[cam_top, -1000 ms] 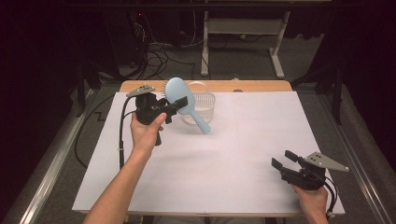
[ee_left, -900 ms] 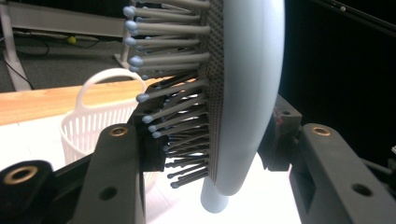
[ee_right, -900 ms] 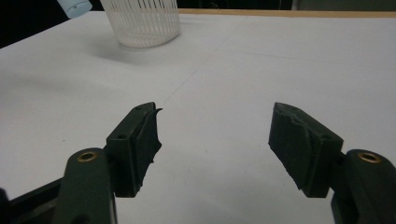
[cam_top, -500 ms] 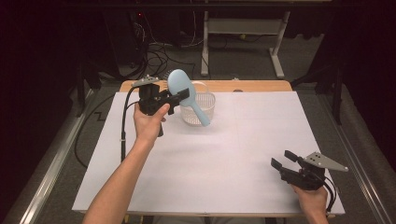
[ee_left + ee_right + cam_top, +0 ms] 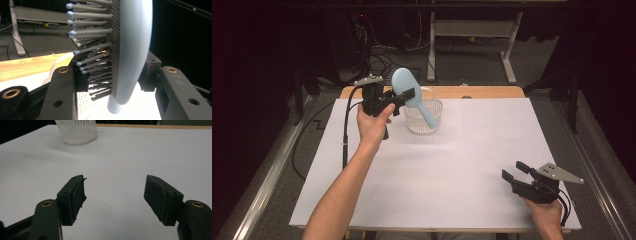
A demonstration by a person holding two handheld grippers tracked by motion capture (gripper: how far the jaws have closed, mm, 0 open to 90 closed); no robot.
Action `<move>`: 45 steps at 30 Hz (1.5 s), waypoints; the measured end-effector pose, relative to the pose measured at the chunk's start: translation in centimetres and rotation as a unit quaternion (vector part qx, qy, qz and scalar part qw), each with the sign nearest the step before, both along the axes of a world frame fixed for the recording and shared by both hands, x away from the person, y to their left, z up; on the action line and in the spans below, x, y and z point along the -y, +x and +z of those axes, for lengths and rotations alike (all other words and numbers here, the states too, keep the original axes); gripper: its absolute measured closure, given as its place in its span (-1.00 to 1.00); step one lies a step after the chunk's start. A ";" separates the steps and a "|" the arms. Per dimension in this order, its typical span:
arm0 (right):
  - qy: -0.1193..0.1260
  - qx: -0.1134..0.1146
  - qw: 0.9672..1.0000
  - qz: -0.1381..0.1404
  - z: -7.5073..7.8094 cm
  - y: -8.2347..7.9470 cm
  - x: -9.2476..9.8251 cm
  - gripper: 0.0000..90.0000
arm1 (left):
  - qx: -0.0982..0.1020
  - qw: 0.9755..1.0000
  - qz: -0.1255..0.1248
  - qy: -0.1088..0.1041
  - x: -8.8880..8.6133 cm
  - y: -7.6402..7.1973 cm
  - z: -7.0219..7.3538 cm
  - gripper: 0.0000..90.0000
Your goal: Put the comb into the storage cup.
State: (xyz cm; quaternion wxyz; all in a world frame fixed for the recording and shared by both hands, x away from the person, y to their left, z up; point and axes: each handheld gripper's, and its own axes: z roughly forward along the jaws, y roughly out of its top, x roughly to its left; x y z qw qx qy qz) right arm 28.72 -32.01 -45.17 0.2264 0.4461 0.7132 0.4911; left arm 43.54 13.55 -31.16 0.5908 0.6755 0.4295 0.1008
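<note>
Above the far left part of the tabletop (image 5: 472, 165), the left tongs (image 5: 408, 95) are clamping a pale blue hairbrush (image 5: 404, 85) by its head, one pad pressing the bristle side and the other the smooth back, as the left gripper view confirms (image 5: 130, 50). The hairbrush is being held clear of the surface, with its handle overlapping the white perforated basket (image 5: 424, 117) standing near the far edge. Whether the handle tip is already sitting inside the basket or only passing in front of it cannot be told.

Progress, as judged: pick-up is complete and the hairbrush is being carried at the basket; release into the basket is remaining.

Orientation: the long axis is running diagonally, with the head pointing up and toward the far left and the handle pointing down and to the right toward the basket. The bristles are facing the left pad.

The right tongs (image 5: 513, 170) are resting at the near right corner, standing wide and gripping nothing, with bare tabletop showing between them (image 5: 115, 195).
</note>
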 end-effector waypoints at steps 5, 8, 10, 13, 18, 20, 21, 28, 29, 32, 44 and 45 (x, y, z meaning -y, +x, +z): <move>0.001 0.000 1.000 -0.001 0.0 0.1 0.1 -0.25 | 0.000 1.000 0.007 -0.005 0.1 0.7 0.2 0.17; 0.001 -0.001 1.000 0.000 -0.1 0.1 0.1 -0.26 | 0.001 1.000 0.010 -0.007 0.1 0.9 0.2 0.17; 0.001 -0.001 1.000 0.000 -0.1 0.1 0.1 -0.25 | 0.000 1.000 0.012 -0.004 0.2 1.2 0.3 0.17; 0.000 -0.001 1.000 0.002 -0.1 0.1 0.1 -0.25 | 0.001 1.000 0.018 -0.001 0.3 1.5 0.4 0.17; -0.001 -0.002 1.000 0.004 -0.1 0.2 0.1 -0.25 | 0.002 1.000 0.030 -0.007 0.3 2.1 0.4 0.17; -0.001 -0.001 1.000 0.005 -0.1 0.1 0.0 -0.25 | 0.000 0.999 0.033 -0.007 0.3 2.1 0.3 0.17; -0.001 0.000 1.000 0.005 -0.1 0.1 0.0 -0.25 | 0.000 0.999 0.034 -0.006 0.3 2.2 0.3 0.17; 0.000 -0.001 1.000 0.006 -0.1 0.1 0.0 -0.25 | -0.001 0.999 0.053 -0.002 0.2 2.8 0.2 0.17; -0.001 0.000 1.000 0.006 -0.1 0.1 0.0 -0.25 | -0.001 0.998 0.055 -0.002 0.2 2.9 0.2 0.17; -0.002 0.001 1.000 0.007 -0.1 0.1 0.0 -0.25 | -0.003 0.998 0.060 0.004 0.3 3.2 0.0 0.17; -0.005 -0.001 1.000 0.008 -0.1 0.1 -0.1 -0.24 | -0.009 0.997 0.073 0.012 0.9 4.0 -0.9 0.16; -0.005 -0.001 1.000 0.009 -0.1 0.1 -0.2 -0.24 | -0.010 0.997 0.073 0.014 1.0 4.1 -1.0 0.16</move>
